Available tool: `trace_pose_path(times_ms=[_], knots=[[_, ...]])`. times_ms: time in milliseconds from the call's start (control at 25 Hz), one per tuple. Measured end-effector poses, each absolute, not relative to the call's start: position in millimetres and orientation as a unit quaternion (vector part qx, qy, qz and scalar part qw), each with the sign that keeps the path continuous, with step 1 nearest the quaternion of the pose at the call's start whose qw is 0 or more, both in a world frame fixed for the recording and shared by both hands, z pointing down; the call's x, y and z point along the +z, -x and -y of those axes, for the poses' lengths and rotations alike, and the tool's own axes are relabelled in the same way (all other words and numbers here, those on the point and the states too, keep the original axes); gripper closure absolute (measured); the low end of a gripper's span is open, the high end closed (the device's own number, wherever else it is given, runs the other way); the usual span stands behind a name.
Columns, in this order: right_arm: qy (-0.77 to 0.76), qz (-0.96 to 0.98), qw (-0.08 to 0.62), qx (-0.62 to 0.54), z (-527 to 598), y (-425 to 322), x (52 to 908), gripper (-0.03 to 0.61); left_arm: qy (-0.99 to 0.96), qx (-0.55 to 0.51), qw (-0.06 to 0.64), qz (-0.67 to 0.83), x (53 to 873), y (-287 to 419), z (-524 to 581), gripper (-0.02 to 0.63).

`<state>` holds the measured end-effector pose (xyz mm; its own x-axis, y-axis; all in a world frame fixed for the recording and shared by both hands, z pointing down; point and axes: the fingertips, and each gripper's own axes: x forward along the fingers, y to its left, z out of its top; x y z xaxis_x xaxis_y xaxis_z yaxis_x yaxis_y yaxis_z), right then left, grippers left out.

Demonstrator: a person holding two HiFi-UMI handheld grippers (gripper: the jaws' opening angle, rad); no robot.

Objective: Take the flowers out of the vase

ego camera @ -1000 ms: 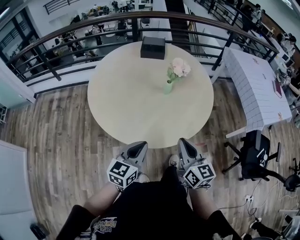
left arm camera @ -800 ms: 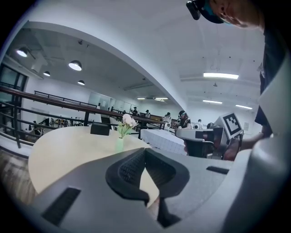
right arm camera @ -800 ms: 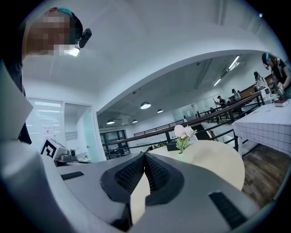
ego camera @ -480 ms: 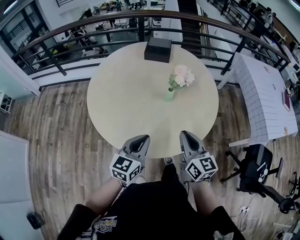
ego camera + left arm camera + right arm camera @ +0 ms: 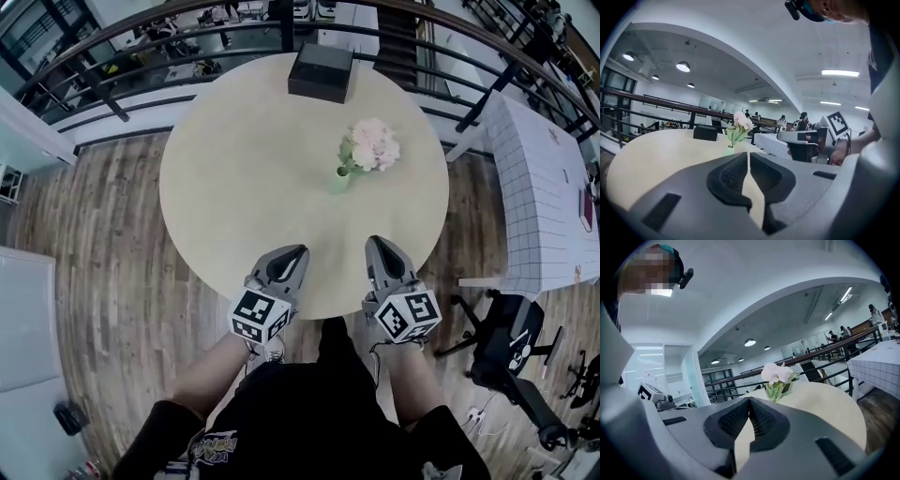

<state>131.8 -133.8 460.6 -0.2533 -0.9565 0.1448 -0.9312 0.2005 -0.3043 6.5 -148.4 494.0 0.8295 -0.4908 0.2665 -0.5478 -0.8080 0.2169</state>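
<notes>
A bunch of pale pink flowers (image 5: 373,143) stands in a small green vase (image 5: 338,180) right of centre on the round beige table (image 5: 234,187). The flowers (image 5: 742,123) and vase (image 5: 730,150) also show ahead in the left gripper view, and the flowers (image 5: 777,374) and vase (image 5: 776,393) in the right gripper view. My left gripper (image 5: 291,251) and right gripper (image 5: 377,242) hover side by side over the table's near edge, well short of the vase. Both are shut with nothing between their jaws.
A black box (image 5: 321,72) sits at the table's far edge. A dark railing (image 5: 112,56) curves behind the table. A white gridded table (image 5: 548,187) stands to the right, with a black office chair (image 5: 511,352) near it. Wooden floor surrounds the table.
Both grippers have moved forward from off the table's near edge to over it, closer to the vase. Their jaws stay shut.
</notes>
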Motion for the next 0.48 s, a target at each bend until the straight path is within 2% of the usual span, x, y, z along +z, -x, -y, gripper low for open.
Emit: trace_pose_path(times_ms=[160, 480], knots=[[0.605, -0.777, 0.031, -0.172, 158, -143, 469, 0.557, -0.942, 0.099, 0.144, 0.286, 507, -25, 175, 0.597], [0.587, -0.788, 0.018, -0.184, 203, -160, 489, 0.557, -0.939, 0.103, 0.139, 0.297, 536, -67, 227, 0.489]])
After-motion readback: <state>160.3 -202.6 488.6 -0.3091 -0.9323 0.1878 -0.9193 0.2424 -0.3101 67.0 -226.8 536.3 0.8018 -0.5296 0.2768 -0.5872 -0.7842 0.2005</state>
